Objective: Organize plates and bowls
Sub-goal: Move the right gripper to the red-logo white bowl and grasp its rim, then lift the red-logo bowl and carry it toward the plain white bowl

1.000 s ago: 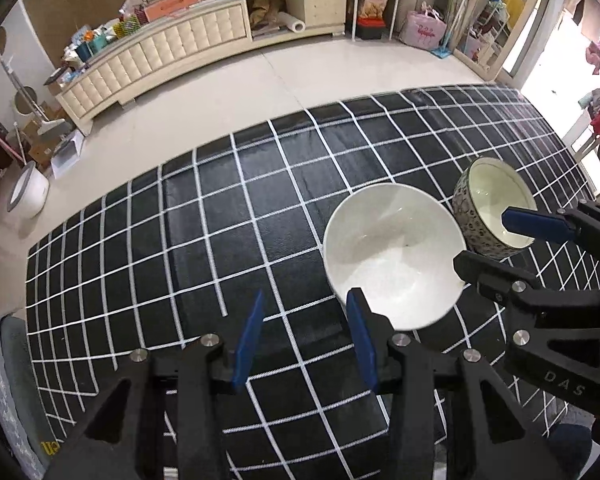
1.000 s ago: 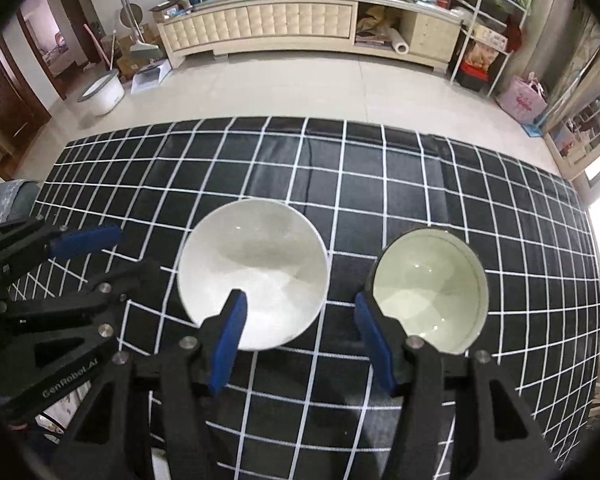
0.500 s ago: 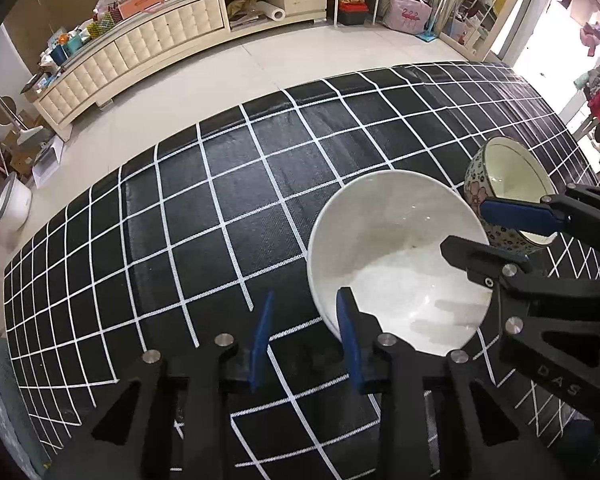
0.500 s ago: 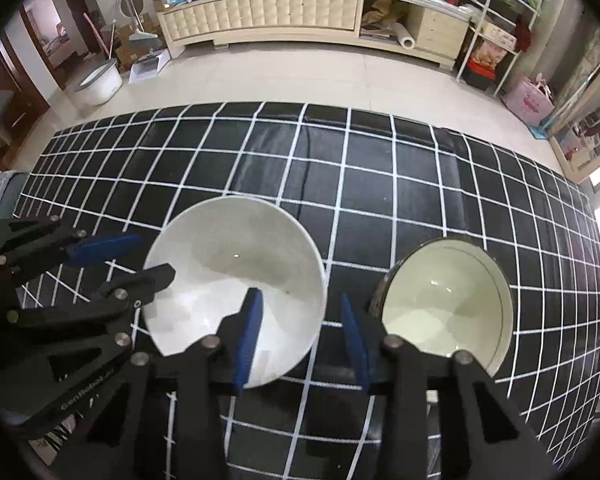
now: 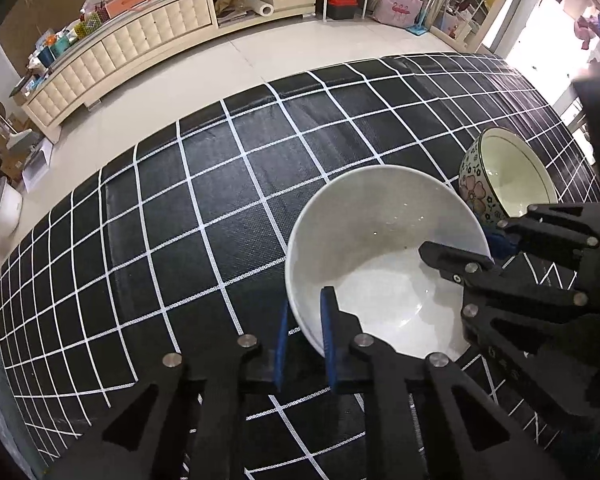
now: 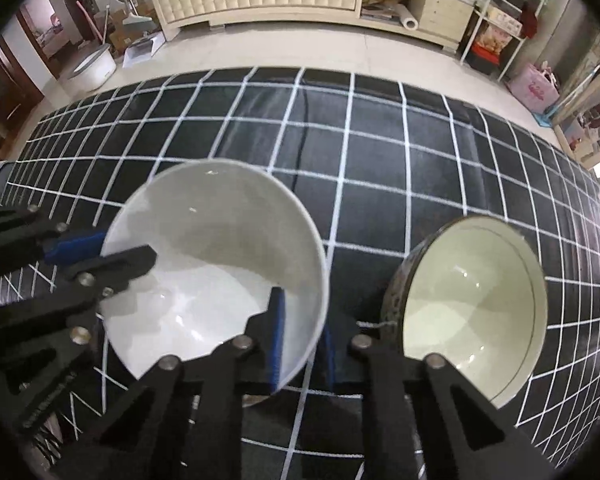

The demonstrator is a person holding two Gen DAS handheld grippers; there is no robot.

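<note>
A plain white bowl (image 5: pixel 384 256) sits on the black grid tablecloth (image 5: pixel 220 208); it also shows in the right wrist view (image 6: pixel 216 264). My left gripper (image 5: pixel 304 344) is shut on its left rim, one blue pad inside and one outside. My right gripper (image 6: pixel 300 344) is shut on its right rim in the same way. A floral-patterned bowl (image 5: pixel 500 176) with a cream inside stands just right of the white bowl, seen in the right wrist view (image 6: pixel 472 304) beside my right finger.
The grid cloth (image 6: pixel 380 152) stretches far to the left and back. Beyond the table's far edge are a tiled floor and a long cream cabinet (image 5: pixel 132 56). A white basin (image 6: pixel 88 68) stands on the floor at left.
Both grippers moved in on the white bowl and closed on its opposite rims. The bowls now look larger and nearer in both views.
</note>
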